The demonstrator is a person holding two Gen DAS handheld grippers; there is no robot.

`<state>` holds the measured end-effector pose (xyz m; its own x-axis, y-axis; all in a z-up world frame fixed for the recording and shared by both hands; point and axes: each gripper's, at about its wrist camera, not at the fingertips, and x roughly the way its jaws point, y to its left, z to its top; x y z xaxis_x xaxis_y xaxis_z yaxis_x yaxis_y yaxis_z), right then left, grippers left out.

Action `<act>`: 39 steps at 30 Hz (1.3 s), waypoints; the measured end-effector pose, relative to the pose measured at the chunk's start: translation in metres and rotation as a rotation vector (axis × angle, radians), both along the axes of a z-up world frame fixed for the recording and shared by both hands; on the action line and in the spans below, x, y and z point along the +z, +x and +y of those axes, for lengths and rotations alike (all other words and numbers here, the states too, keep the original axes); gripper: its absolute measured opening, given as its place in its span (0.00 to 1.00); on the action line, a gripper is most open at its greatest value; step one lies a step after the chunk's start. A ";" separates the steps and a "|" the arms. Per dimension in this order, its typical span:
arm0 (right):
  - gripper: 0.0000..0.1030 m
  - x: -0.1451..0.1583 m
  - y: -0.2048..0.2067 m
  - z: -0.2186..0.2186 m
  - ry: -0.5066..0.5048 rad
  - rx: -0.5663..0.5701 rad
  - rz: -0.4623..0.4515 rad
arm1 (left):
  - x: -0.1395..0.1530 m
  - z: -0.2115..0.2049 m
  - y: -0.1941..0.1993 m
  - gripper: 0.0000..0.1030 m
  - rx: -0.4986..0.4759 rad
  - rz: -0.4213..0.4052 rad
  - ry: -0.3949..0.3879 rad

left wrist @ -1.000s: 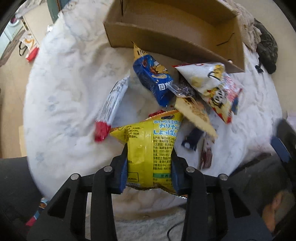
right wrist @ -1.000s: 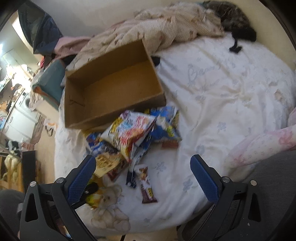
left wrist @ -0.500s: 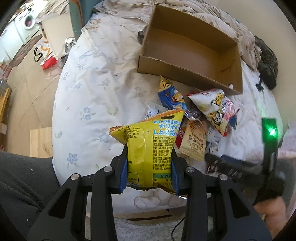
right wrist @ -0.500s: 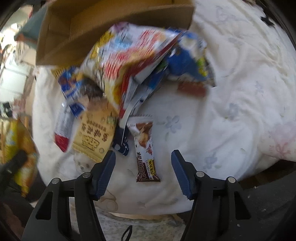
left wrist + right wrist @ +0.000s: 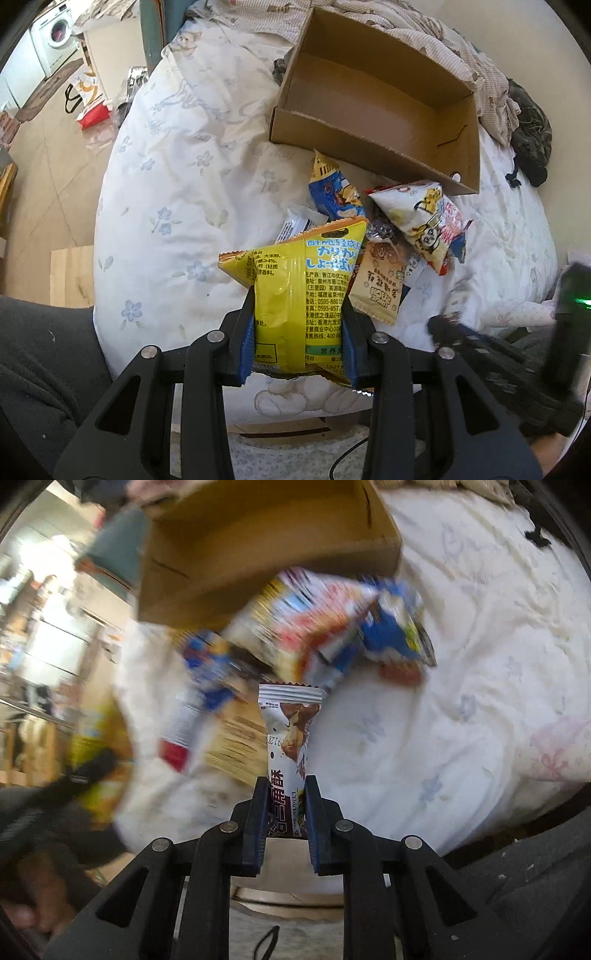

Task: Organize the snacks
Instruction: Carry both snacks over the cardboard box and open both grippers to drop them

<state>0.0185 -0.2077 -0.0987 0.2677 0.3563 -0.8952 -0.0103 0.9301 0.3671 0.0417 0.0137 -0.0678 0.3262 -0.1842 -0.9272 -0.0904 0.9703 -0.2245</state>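
My left gripper [image 5: 297,317] is shut on a yellow snack bag [image 5: 299,291] and holds it above the bed's near edge. My right gripper [image 5: 286,786] is shut on a slim white-and-brown snack bar [image 5: 290,738], lifted off the bed. An open, empty cardboard box [image 5: 373,107] lies at the back; it also shows in the right wrist view [image 5: 266,542]. In front of it is a pile of snacks: a blue bag [image 5: 334,188], a white-and-red bag [image 5: 424,221] and a tan packet [image 5: 380,284]. The right wrist view is blurred by motion.
The snacks lie on a white flowered bedsheet [image 5: 177,192]. A crumpled blanket [image 5: 443,44] and dark cloth [image 5: 532,129] lie behind the box. The floor [image 5: 48,155] with a bag and a washing machine is to the left. The right gripper's body [image 5: 517,354] shows at lower right.
My right gripper went down to the snack bar, shut on it and lifted it. My left gripper rose and drew back with the yellow bag.
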 end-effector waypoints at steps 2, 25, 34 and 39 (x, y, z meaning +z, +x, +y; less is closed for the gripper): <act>0.19 0.011 -0.003 0.002 0.044 0.005 -0.049 | -0.002 0.000 0.000 0.33 0.006 0.003 0.008; 0.19 0.114 0.087 -0.038 0.193 -0.069 -0.419 | 0.079 -0.013 0.066 0.33 -0.036 -0.268 0.146; 0.19 0.109 0.140 -0.061 0.160 -0.129 -0.424 | 0.088 -0.030 0.124 0.33 -0.093 -0.300 0.197; 0.19 0.097 0.168 -0.061 0.129 -0.133 -0.394 | 0.082 -0.042 0.151 0.33 -0.111 -0.314 0.220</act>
<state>0.1866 -0.2691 -0.0017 0.6314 0.3978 -0.6656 -0.0558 0.8794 0.4727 0.1929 -0.0281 0.0139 0.5891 -0.0417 -0.8069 0.0572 0.9983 -0.0099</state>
